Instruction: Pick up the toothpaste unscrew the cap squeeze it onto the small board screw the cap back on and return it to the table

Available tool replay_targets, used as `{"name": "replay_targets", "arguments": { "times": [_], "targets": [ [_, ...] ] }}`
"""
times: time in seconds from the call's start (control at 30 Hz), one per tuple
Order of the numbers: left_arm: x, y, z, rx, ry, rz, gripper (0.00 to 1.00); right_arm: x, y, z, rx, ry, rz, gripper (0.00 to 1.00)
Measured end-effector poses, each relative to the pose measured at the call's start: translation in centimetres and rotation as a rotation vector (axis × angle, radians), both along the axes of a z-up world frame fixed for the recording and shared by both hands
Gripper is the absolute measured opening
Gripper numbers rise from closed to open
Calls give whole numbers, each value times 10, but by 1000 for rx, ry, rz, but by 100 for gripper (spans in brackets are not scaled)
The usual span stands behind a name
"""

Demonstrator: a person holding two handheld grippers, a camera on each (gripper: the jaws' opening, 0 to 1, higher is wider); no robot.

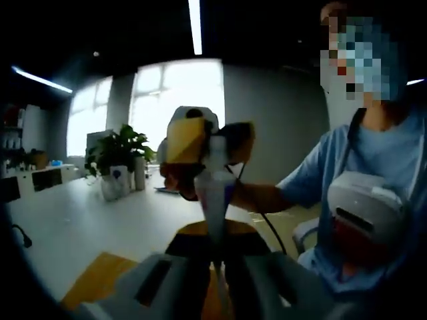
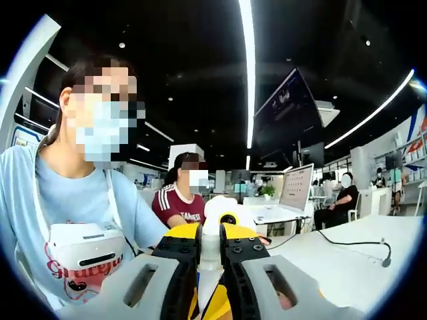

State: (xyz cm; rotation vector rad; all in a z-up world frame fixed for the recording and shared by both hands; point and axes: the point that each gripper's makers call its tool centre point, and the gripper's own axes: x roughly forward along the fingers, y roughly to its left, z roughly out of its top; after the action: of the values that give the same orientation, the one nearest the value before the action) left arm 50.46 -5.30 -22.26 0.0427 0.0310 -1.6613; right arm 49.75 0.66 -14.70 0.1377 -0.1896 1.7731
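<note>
The left gripper view is dim and soft overall, strongly backlit by a tall bright window that blows out to white and leaves the things in front of it as dark, low-contrast shapes. A long white ceiling light strip glows overhead, and the glossy white tabletop picks up a pale sheen from the window. The near foreground at the bottom is blurred. The right gripper view is brighter and sharper, lit by a long white ceiling light line against a black ceiling; straight lines bow hard toward the edges, and the closest parts at the bottom look soft.
</note>
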Motion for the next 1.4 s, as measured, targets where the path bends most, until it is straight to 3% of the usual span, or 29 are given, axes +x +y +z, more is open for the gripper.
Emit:
{"name": "replay_targets", "arguments": {
  "times": [0.17, 0.3, 0.37, 0.43, 0.5, 0.57, 0.63, 0.73, 0.8, 0.87, 0.9, 1.0, 1.13, 1.3, 1.4],
  "targets": [
    [5, 0, -1, -1, 0, 28, 4, 6, 2, -5, -31, -31, -78, 12],
    [11, 3, 3, -27, 25, 53, 4, 10, 4, -12, -58, -38, -147, 25],
    [17, 4, 2, -24, 18, 85, 4, 22, 1, -2, 7, -21, -268, 25],
    [28, 6, -1, -3, 10, 150, 4, 44, -7, 19, 128, 134, -486, 24],
    [35, 6, 0, -8, -9, 195, 4, 44, -6, 17, 79, 121, -544, 24],
    [40, 8, 2, -16, 7, 225, 4, 49, -6, 13, 28, 44, -674, 25],
    [49, 11, 1, -2, -26, 283, 4, 52, -7, 7, -13, 8, -790, 26],
    [53, 13, 0, 5, -37, 313, 4, 57, -8, -3, -35, 44, -911, 26],
    [55, 14, 0, 2, -35, 327, 4, 60, -8, -5, 20, 105, -966, 23],
    [62, 17, -1, 13, -69, 380, 4, 63, -4, -9, 36, 166, -981, 17],
    [63, 16, -2, 29, -94, 397, 4, 63, 1, -11, 24, 149, -977, 17],
    [61, 16, 0, 11, -68, 390, 4, 71, -4, -12, 19, 119, -1088, 16],
    [61, 16, 1, 14, -95, 405, 4, 69, 0, -6, 32, 67, -1093, 11],
    [57, 12, 5, -11, -72, 380, 4, 66, -3, -3, -4, -19, -1111, 11],
    [52, 10, 5, -25, -36, 333, 4, 63, -2, -3, 2, -12, -1051, 11]
  ]
}}
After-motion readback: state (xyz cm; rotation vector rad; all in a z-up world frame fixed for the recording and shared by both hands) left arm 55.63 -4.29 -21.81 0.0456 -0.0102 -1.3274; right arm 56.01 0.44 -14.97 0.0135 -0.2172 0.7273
